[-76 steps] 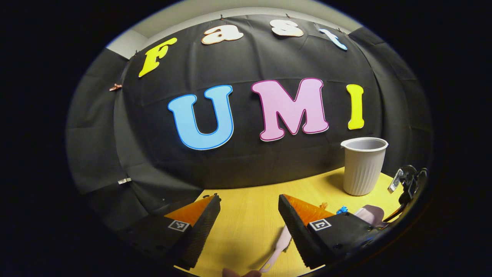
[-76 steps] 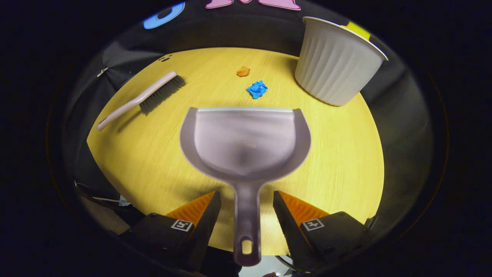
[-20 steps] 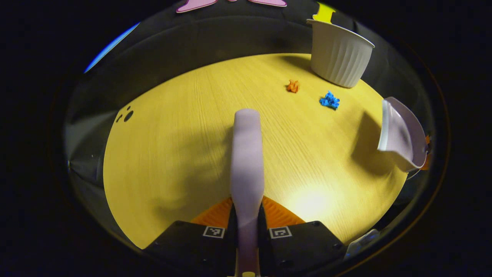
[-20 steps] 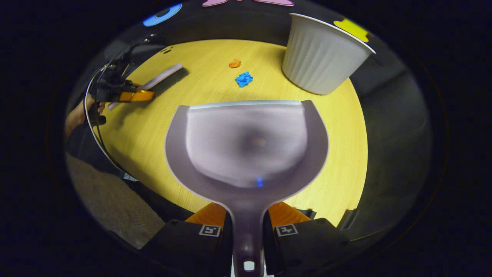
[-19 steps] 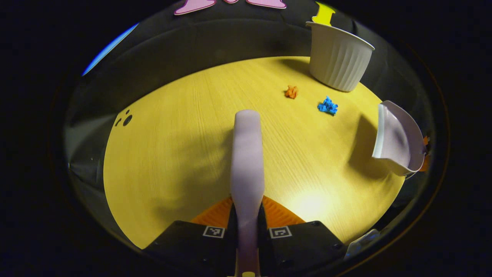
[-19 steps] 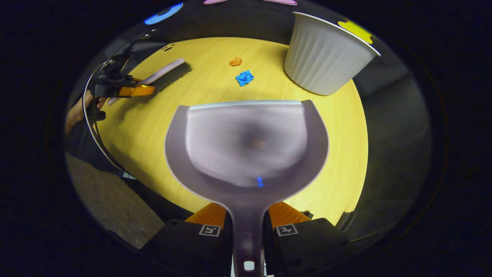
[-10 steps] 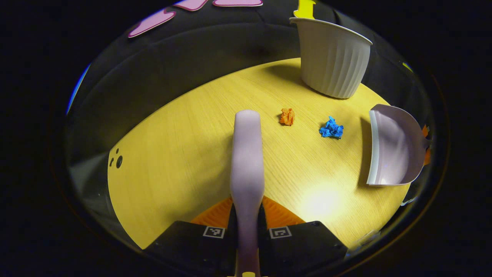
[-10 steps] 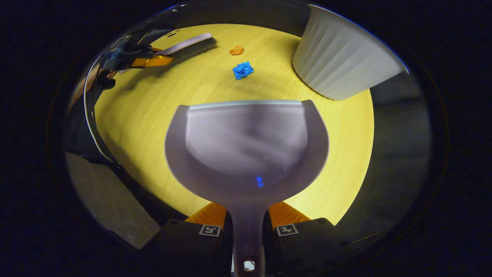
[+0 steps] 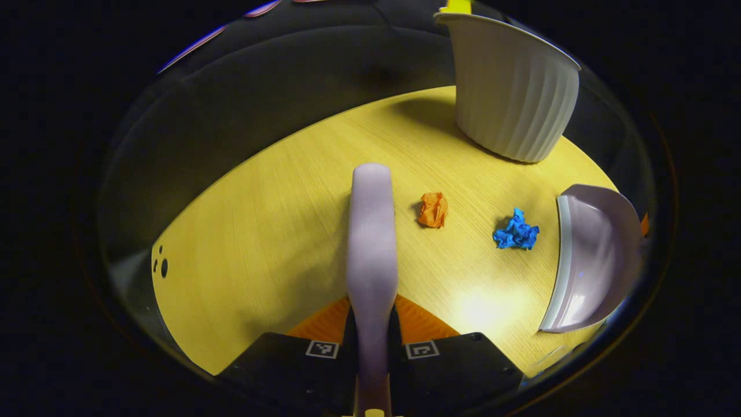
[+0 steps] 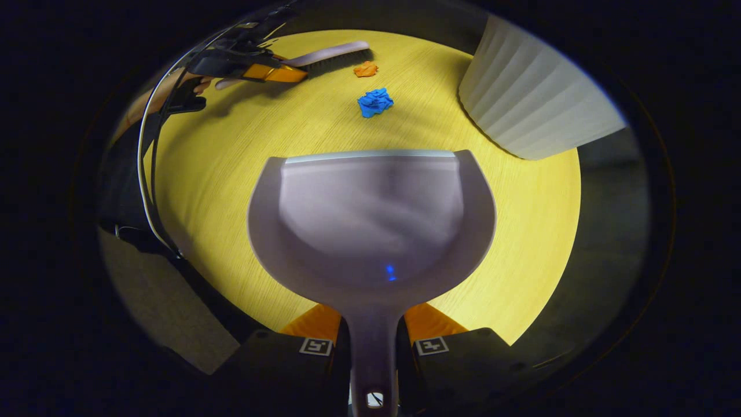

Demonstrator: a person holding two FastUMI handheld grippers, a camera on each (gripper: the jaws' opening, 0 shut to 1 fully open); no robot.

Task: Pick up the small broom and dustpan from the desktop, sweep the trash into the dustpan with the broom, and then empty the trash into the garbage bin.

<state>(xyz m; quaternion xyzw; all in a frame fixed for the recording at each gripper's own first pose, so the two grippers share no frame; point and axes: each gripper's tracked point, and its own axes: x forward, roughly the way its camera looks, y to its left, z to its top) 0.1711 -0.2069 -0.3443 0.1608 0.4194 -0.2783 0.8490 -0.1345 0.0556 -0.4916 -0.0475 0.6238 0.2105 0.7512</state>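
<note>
While the left gripper (image 9: pixel 371 341) clamped both fingers on the broom (image 9: pixel 371 231) handle, the brush head reached beside the orange scrap (image 9: pixel 433 209); the right gripper (image 10: pixel 372 341) pinched the dustpan (image 10: pixel 370 214) handle, pan mouth facing the blue scrap (image 10: pixel 374 102); the bin (image 9: pixel 512 92) stood near on the table (image 9: pixel 260 231).

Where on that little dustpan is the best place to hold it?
By its narrow handle, from behind, as the right claw does now. The dustpan flares into a wide scoop with an open front lip, so a rear handle grip keeps the mouth clear for the blue scrap.
</note>
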